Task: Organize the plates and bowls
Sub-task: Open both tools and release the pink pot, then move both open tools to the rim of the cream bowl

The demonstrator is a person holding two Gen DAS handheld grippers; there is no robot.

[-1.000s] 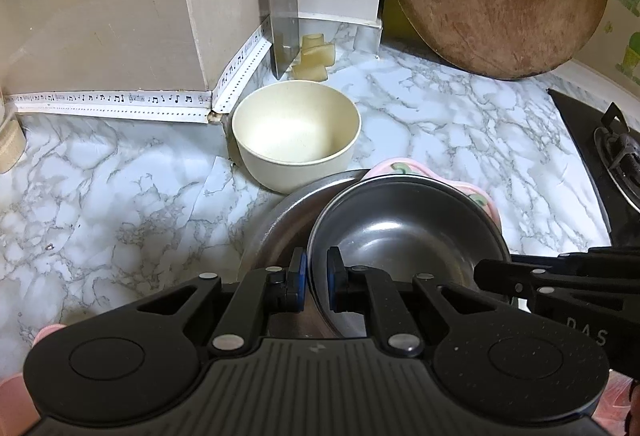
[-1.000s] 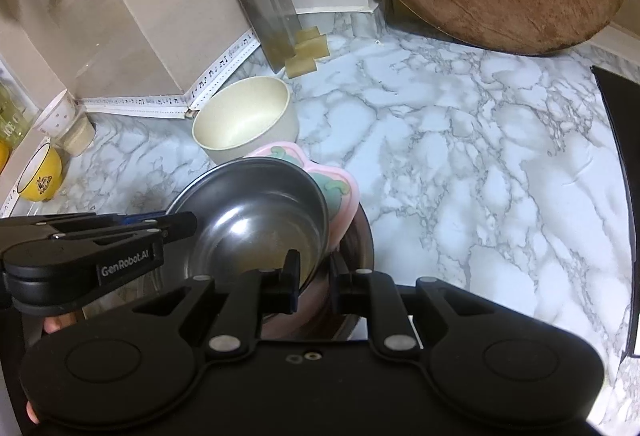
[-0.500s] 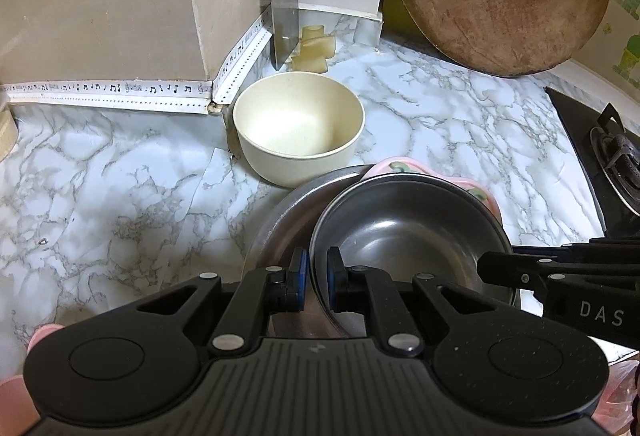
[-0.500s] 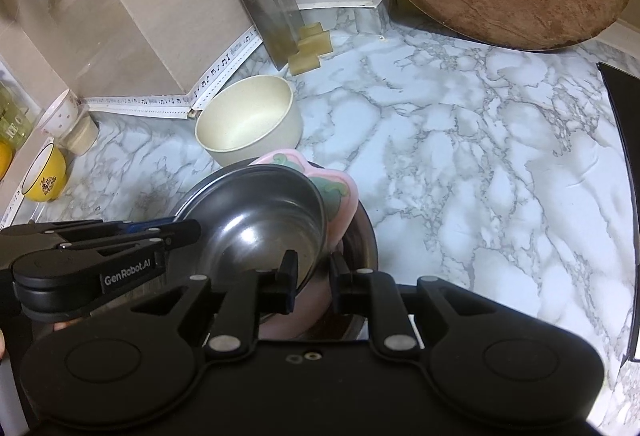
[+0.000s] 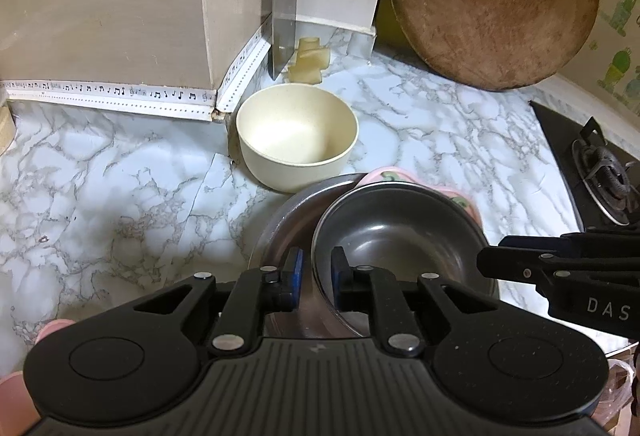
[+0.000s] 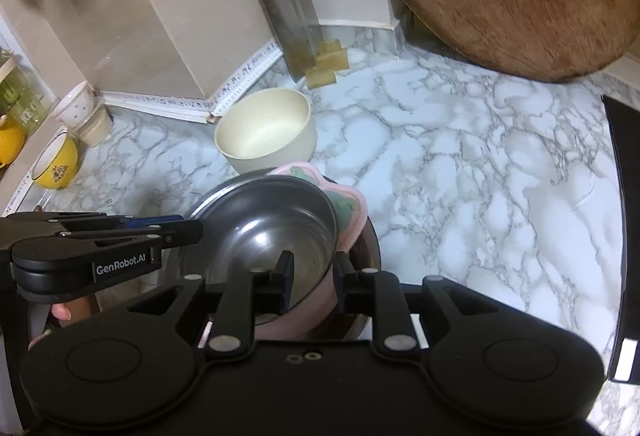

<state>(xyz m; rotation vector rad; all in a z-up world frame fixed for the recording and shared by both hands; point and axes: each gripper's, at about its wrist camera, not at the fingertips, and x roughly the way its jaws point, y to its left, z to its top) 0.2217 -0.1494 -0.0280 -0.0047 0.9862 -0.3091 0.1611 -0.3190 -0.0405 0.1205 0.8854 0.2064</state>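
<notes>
steel bowl (image 5: 400,232): light, stiff, slick, take by rim | left gripper (image 5: 314,274) opening astride rim | right gripper (image 6: 311,278) opening astride rims (pink plate (image 6: 352,224) beneath) | mid-bench (image 5: 440,139)

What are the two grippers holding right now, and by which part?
Both jaws are opening. The left gripper straddles the near rim of the top steel bowl, the right gripper that rim plus the pink plate edge; nothing looks gripped.
</notes>
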